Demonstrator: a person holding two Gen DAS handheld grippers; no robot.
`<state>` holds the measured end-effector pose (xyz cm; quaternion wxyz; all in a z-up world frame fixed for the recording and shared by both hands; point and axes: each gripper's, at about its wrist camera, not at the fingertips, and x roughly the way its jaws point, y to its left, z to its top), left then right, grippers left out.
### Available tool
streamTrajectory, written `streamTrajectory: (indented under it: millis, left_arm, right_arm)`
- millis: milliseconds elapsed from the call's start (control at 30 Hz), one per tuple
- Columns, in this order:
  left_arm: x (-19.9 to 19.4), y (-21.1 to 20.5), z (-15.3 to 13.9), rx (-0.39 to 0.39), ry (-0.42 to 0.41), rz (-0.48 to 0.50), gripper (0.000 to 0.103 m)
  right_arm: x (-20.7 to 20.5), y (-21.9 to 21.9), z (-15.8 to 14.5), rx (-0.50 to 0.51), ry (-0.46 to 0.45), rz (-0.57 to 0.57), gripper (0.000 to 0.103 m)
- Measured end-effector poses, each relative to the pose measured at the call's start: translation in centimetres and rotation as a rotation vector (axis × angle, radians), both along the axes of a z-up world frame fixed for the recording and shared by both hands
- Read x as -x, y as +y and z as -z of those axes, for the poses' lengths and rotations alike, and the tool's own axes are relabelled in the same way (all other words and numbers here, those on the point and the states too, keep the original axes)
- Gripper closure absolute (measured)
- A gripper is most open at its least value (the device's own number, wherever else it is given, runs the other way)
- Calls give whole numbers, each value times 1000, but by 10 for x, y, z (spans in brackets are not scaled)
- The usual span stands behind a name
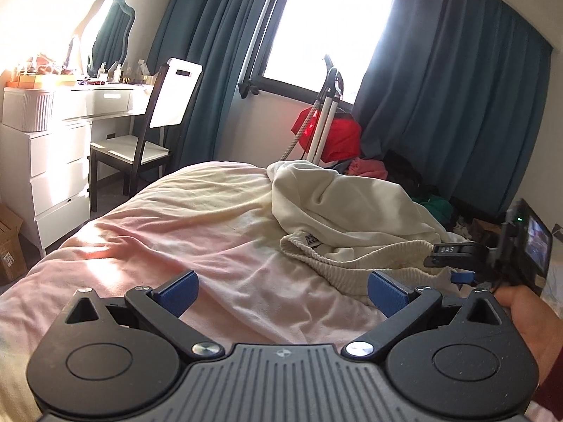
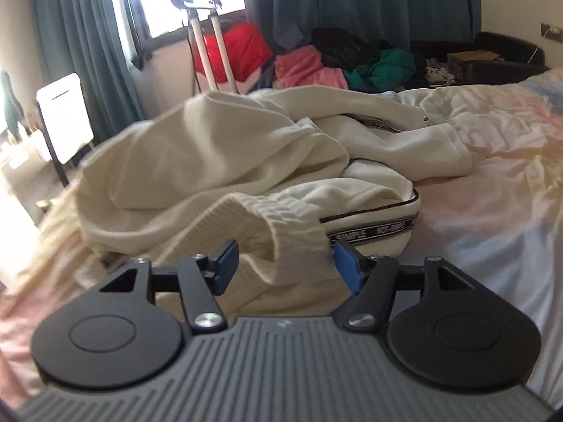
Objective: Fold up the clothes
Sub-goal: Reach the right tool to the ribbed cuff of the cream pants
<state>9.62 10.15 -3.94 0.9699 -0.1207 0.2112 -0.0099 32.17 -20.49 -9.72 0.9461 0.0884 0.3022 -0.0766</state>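
A cream sweatshirt (image 1: 352,211) lies crumpled on the pink bedspread (image 1: 176,232). My left gripper (image 1: 281,293) hovers open over bare bedding, just left of the garment's ribbed hem (image 1: 337,267). The right gripper (image 1: 454,269) shows at the right edge of the left wrist view, at that hem. In the right wrist view the sweatshirt (image 2: 218,161) fills the middle. A ribbed cuff or hem (image 2: 278,225) sits between the blue pads of my right gripper (image 2: 286,263), whose jaws stand apart. A black-and-white lettered band (image 2: 373,232) runs along the fabric beside it.
A white dresser (image 1: 52,161) with a mirror and a dark chair (image 1: 140,147) stand left of the bed. A red bag (image 1: 334,133), a garment steamer stand (image 2: 207,35) and piled clothes (image 2: 352,66) sit under the window with teal curtains. A hand (image 1: 531,323) holds the right gripper.
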Motion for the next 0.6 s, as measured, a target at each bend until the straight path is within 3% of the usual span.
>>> streamTrajectory:
  millis: [100,200,400,533,600]
  left_arm:
    - [-8,-1,10,-16,15,4,0]
    - [-12,3,18,15,29,14,0]
    - [-19,6,25,88,39,37,0]
    - [-11,6,19,84,5,19,0]
    - [-5,5,14,78,-10,5,0]
  right_arm:
    - [9,-7,-2,28,-14,5,51]
    - [17,-13,-4,56,-28,9,86]
    - [36,-26,-8,111,-57,17,88]
    - [92,-28,-29,74,-93,-50,89]
    - [123,-30,-35,3,-106,-89,89]
